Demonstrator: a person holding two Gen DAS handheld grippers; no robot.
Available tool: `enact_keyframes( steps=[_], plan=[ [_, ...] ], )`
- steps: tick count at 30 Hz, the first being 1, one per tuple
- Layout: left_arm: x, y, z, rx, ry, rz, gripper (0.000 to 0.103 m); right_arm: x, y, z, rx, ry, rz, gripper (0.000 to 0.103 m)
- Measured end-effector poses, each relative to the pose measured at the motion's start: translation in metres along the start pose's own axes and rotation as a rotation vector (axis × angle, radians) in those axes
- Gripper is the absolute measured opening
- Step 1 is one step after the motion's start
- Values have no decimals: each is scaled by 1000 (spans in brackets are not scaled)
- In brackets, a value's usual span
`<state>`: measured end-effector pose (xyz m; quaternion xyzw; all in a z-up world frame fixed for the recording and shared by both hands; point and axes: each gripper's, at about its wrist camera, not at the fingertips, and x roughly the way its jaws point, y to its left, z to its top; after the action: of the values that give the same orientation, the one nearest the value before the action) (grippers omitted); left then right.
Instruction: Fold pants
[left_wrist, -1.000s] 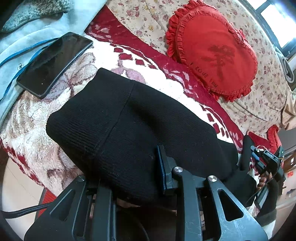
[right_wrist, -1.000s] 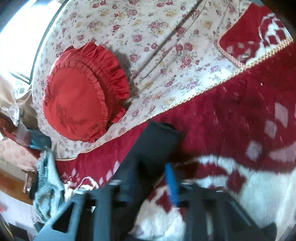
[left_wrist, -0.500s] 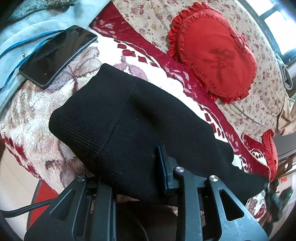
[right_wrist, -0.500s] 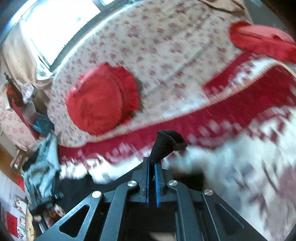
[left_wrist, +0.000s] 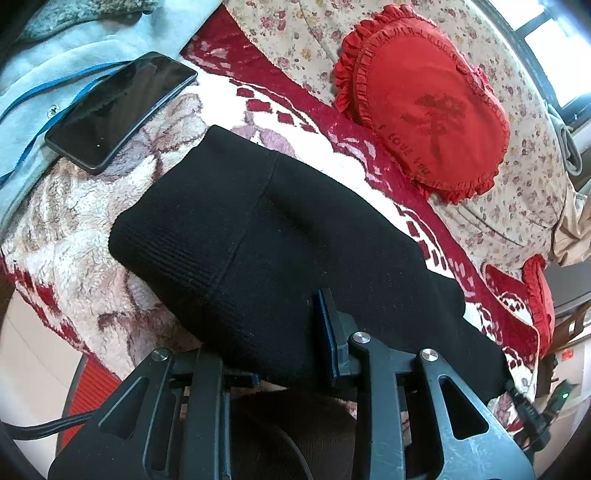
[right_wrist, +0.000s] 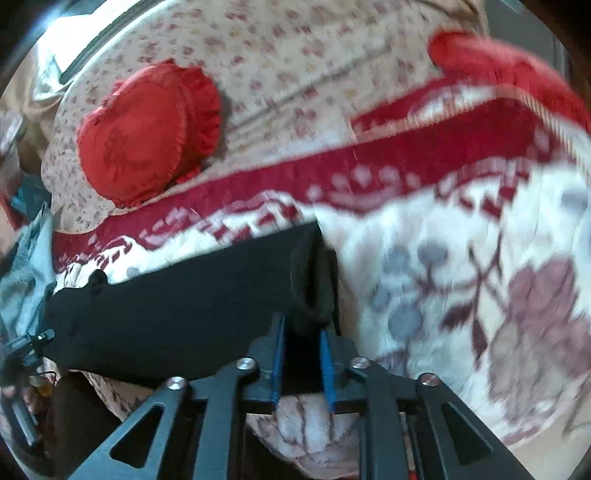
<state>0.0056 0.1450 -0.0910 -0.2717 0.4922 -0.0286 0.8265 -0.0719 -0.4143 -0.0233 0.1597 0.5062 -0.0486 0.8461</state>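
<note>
- The black pants (left_wrist: 280, 243) lay folded across the fleece blanket (left_wrist: 85, 236) that covered the bed, along its near edge, with the ribbed waistband end toward the left edge.
- Your left gripper (left_wrist: 273, 354) was clamped on the near edge of the pants at the waistband end: the blue-padded right finger (left_wrist: 327, 332) lay on top of the cloth, and the left finger was under the fold. Its jaws had just been easing slightly apart, with the cloth between them.
- Your right gripper (right_wrist: 302, 363) stood at the cuff end of the pants (right_wrist: 177, 310). Its jaws had just been opening; the blue pads (right_wrist: 277, 354) stood apart with the black cloth in the gap, not pressed by either pad.
- A black phone (left_wrist: 118, 110) rested at the far left corner of the blanket, partly on a light blue garment (left_wrist: 74, 48).
- A red frilled heart cushion (left_wrist: 424, 103) lay on the floral sheet (left_wrist: 528, 147) beyond the blanket's far edge, well apart from the pants.
</note>
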Motion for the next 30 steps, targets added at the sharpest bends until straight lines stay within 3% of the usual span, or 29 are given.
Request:
enact_keyframes(
  steps=[1,3,5,9,12,17,19,23,24,27,30],
  plan=[
    [0,0,0,2,-1,-1,26,-2,8,4,-8,-13,36,21],
    [-1,2,1,0,-2,-4,28,2,35,15,-21,-8,178,29],
    [-4,3,2,-10,-6,-8,29,17,68,25,-45,26,326,30],
    [-13,8,7,-21,-43,-8,33,62,150,40,-132,115,488,30],
    [-12,13,14,-31,-47,4,35,102,206,46,-206,184,491,30],
    [-5,25,20,-74,-43,-2,35,156,261,42,-322,285,463,29],
    [-4,24,19,-60,-53,12,33,159,265,39,-373,240,433,18],
    [-10,19,17,-37,-67,12,22,136,263,45,-410,170,440,11],
    [-16,17,16,-20,-86,10,20,126,261,49,-418,135,435,5],
    [-16,16,11,34,-114,70,20,118,262,54,-422,103,419,5],
    [-1,32,11,-28,-69,66,20,140,272,43,-468,144,349,5]
  ],
)
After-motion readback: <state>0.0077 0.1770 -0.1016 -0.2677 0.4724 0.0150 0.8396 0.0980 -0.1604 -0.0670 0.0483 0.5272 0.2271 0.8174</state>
